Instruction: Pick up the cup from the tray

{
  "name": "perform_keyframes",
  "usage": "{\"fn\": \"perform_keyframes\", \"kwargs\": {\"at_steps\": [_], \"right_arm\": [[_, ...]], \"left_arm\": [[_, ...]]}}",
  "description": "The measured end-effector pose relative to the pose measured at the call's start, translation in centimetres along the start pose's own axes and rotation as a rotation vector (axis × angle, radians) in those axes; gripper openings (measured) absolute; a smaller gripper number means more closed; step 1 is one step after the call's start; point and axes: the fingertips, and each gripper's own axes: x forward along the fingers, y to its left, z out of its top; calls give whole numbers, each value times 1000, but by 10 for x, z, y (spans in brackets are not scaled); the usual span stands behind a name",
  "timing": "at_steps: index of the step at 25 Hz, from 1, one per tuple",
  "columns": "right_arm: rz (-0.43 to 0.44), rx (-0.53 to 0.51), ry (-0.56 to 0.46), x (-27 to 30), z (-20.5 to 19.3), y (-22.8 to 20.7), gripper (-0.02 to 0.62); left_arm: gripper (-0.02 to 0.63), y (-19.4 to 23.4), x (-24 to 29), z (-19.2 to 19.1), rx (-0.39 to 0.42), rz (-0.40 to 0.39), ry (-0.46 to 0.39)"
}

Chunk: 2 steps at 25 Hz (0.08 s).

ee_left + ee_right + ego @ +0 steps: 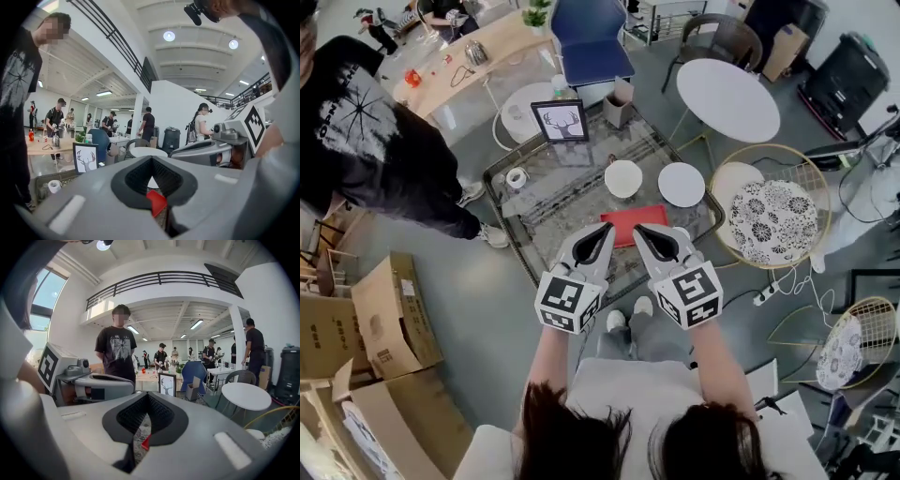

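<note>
Head view: left tongs (604,229) beside right tongs (639,231), both closed, pointing forward.

Open loft-style workspace: mezzanine railing (159,280), round table (727,98), cardboard boxes (394,314).

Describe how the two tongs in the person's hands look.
The left tongs and right tongs are light grey moulded shells tapering to a point, lined inside with black ribbed pads. At the rear of each sits a white cube with black square markers: left cube, right cube.
</note>
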Motion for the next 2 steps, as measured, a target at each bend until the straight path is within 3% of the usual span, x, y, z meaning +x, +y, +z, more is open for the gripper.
{"fn": "perform_keyframes", "kwargs": {"at_steps": [2], "right_arm": [[-7, 12, 0, -6, -6, 0, 23]], "left_arm": [[3, -6, -1, -1, -17, -3, -8]]}}
